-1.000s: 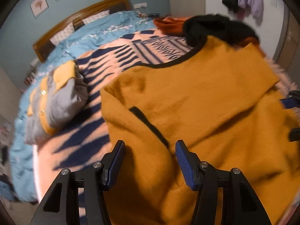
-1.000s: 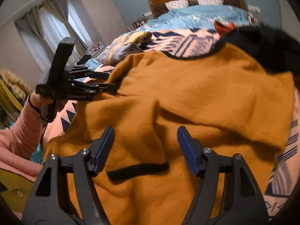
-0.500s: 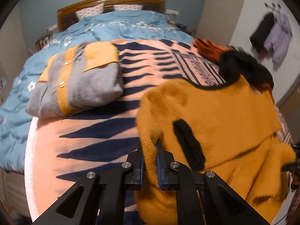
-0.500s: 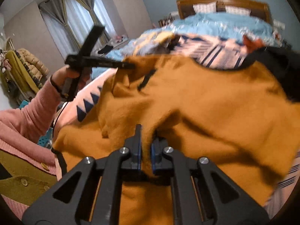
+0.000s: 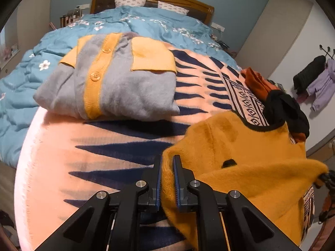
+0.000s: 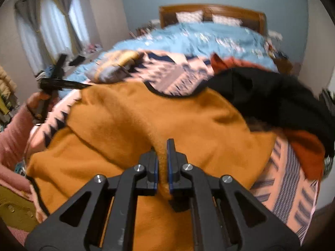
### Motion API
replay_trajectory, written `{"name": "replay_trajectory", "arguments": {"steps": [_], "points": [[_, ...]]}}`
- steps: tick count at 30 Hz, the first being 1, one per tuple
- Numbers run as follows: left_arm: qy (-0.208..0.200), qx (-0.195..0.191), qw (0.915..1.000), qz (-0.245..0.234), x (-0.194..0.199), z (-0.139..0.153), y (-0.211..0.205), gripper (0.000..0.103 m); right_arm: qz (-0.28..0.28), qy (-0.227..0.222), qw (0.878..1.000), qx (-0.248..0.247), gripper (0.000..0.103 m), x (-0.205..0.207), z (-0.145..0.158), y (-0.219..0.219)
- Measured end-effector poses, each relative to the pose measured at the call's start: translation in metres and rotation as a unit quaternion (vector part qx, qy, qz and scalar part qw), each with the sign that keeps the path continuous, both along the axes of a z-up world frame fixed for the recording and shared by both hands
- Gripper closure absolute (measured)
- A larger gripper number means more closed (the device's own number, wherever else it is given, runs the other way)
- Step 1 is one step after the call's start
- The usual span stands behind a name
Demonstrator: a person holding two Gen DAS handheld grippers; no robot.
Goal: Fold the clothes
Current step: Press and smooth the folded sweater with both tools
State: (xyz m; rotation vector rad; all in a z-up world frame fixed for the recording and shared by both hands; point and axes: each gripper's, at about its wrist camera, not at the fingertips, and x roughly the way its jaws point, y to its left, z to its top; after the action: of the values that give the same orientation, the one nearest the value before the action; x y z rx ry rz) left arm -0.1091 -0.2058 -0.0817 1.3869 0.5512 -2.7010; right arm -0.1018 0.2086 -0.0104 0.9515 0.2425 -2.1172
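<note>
**Left wrist view and right wrist view: mustard sweater pinched at two edges, one garment lying folded**

Left wrist view. The left claw [image 5: 167, 179] is pressed together on a fold of the mustard sweater [image 5: 247, 152], gripping it at the garment's near left edge. The sweater lies on the patterned blanket [image 5: 100, 152] of the bed, rumpled and partly doubled over, with its black-trimmed neckline toward the headboard. Beyond it, a grey and yellow cardigan [image 5: 117, 81] lies in a neat folded rectangle on the same blanket. A black garment [image 5: 286, 108] and a rust-orange garment [image 5: 255, 81] sit bunched in a heap at the right.

Right wrist view. The right claw [image 6: 162, 163] is likewise pressed together, pinching a raised ridge of the mustard sweater [image 6: 188, 121] near its lower middle. The picture is motion-blurred.

Progress, as a judgement: one piece lies folded, the sweater appears mid-fold, and the heaped black and rust-orange pieces look unfolded.

Differences between views. Only the left wrist view shows the cardigan's tidy shape clearly, and coats hanging on wall hooks. Only the right wrist view shows the person's pink sleeve [image 6: 14, 129] and hand holding the other tool, the curtained window [image 6: 54, 33], and the heap lapping over the sweater's far right shoulder.
</note>
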Motion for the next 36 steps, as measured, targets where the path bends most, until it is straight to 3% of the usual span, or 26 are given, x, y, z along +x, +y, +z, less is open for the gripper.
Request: {"name": "replay_trajectory", "arguments": {"steps": [3,4,5,6,7,8,12,15,19,21,22,23,24,26,31,36], "points": [[0.0,0.012,0.9999,-0.006,0.0,-0.001,0.002,0.084,-0.022,-0.028,0.999,-0.001,0.094,-0.015,-0.024,0.001],[0.004,0.022,0.9997,-0.009,0.002,0.0,0.002,0.07,-0.031,-0.038,0.999,-0.004,0.088,-0.02,-0.03,0.002],[0.01,0.036,0.9992,-0.013,0.005,0.002,0.002,0.051,-0.039,-0.044,0.998,-0.01,0.074,-0.024,-0.033,0.004],[0.018,0.05,0.9984,-0.017,0.01,0.004,0.003,0.04,-0.048,-0.05,0.997,-0.016,0.063,-0.027,-0.036,0.008],[0.026,0.064,0.9974,-0.021,0.014,0.005,0.003,0.029,-0.057,-0.052,0.997,-0.022,0.043,-0.029,-0.039,0.012],[0.03,0.072,0.9966,-0.027,0.018,0.005,0.005,0.028,-0.066,-0.055,0.996,-0.028,0.034,-0.03,-0.041,0.017],[0.021,0.06,0.9963,-0.057,0.031,-0.006,0.02,0.022,-0.077,-0.061,0.994,-0.056,0.033,-0.025,-0.049,0.038],[0.014,0.051,0.9954,-0.08,0.04,-0.015,0.032,0.022,-0.079,-0.058,0.993,-0.059,0.033,-0.02,-0.056,0.045],[0.01,0.066,0.9927,-0.1,0.04,-0.027,0.043,0.022,-0.088,-0.086,0.987,-0.098,0.033,-0.031,-0.066,0.047],[0.016,0.07,0.9918,-0.106,0.038,-0.03,0.047,0.026,-0.083,-0.094,0.985,-0.118,0.041,-0.035,-0.067,0.044],[0.02,0.067,0.9919,-0.105,0.036,-0.029,0.049,0.041,-0.081,-0.097,0.984,-0.125,0.064,-0.037,-0.066,0.042],[0.024,0.065,0.992,-0.105,0.035,-0.028,0.05,0.071,-0.075,-0.099,0.984,-0.126,0.086,-0.038,-0.064,0.04],[0.027,0.063,0.9924,-0.102,0.033,-0.027,0.05,0.082,-0.069,-0.1,0.984,-0.128,0.086,-0.038,-0.062,0.038],[0.027,0.066,0.9938,-0.085,0.031,-0.024,0.046,0.09,-0.065,-0.088,0.985,-0.132,0.087,-0.037,-0.053,0.035],[0.06,0.078,0.9945,-0.036,0.025,-0.006,0.025,0.093,-0.085,-0.069,0.98,-0.165,0.088,-0.044,-0.023,0.044],[0.061,0.066,0.996,-0.004,0.024,-0.005,0.009,0.093,-0.092,-0.085,0.983,-0.137,0.087,-0.049,-0.03,0.039]]}}
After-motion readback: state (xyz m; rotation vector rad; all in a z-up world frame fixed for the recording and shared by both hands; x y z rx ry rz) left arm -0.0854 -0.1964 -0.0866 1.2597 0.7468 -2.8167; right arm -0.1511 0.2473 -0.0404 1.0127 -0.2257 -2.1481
